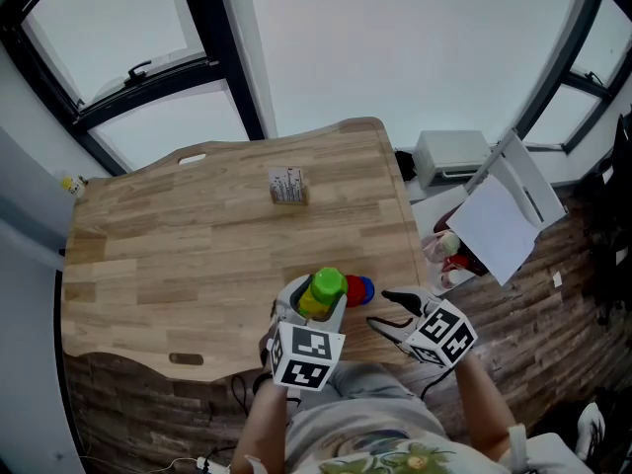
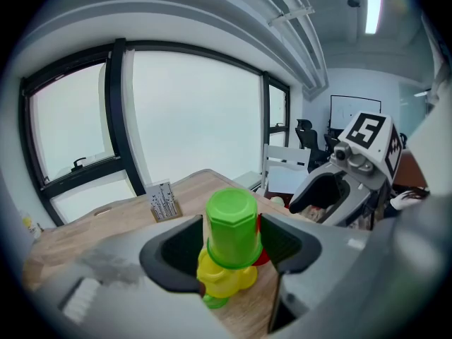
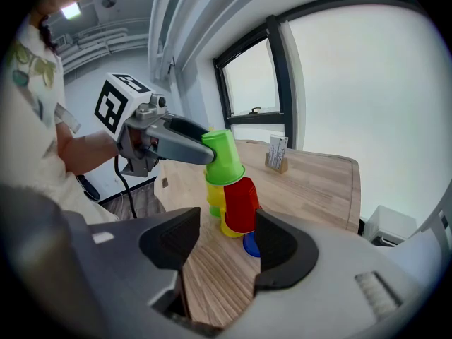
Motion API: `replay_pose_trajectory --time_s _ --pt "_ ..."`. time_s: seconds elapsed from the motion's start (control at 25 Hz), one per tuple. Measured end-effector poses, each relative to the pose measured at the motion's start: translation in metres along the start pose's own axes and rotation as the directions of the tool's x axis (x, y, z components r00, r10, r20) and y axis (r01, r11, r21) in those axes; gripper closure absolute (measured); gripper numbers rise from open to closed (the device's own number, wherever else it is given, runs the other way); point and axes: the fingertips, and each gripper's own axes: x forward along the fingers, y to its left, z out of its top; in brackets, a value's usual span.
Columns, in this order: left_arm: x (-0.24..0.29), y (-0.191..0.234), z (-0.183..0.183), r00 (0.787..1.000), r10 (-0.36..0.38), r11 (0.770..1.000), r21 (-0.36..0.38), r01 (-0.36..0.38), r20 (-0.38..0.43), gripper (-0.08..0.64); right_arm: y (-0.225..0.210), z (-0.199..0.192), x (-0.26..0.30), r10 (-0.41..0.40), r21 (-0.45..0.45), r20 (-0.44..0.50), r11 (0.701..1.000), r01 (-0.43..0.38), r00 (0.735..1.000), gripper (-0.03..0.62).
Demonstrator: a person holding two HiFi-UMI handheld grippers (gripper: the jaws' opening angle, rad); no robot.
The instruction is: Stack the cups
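Tall windows rise behind a pale wooden table that carries a small card stand. Near its front edge the left gripper clamps the inverted green cup atop a yellow cup. A red cup leans alongside. The right gripper hovers open and empty. The blue cup is mostly hidden.

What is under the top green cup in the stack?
A yellow cup sits directly under the green cup, with a green rim showing at the base. Anything nested inside is covered.
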Motion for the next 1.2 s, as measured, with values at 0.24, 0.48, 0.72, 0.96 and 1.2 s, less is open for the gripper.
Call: replay_pose_trajectory --time_s 0.24,0.48,0.72,0.96,1.2 --pt "-0.014 0.007 0.010 0.998 -0.009 0.998 -0.068 0.013 0.060 0.281 0.000 0.002 -0.002 -0.019 -0.003 0.012 1.000 0.019 1.000 0.404" --pt "-0.044 0.029 -0.005 0.995 0.044 0.980 -0.198 -0.025 0.089 0.281 -0.003 0.014 -0.011 -0.071 0.006 0.077 0.997 0.071 0.995 0.488" --pt "-0.060 0.036 -0.031 0.992 0.101 0.957 -0.279 -0.077 0.073 0.370 0.001 0.030 -0.020 -0.094 0.026 0.163 0.996 0.091 0.982 0.591" --pt "-0.066 0.027 -0.037 0.988 0.137 0.957 -0.267 -0.115 0.067 0.507 0.019 0.032 -0.013 -0.063 0.018 0.172 0.998 0.061 0.983 0.592" --pt "-0.062 0.007 -0.038 0.989 0.130 0.955 -0.277 -0.106 0.070 0.554 0.035 0.030 -0.012 -0.055 -0.011 0.168 0.998 0.057 0.984 0.592"
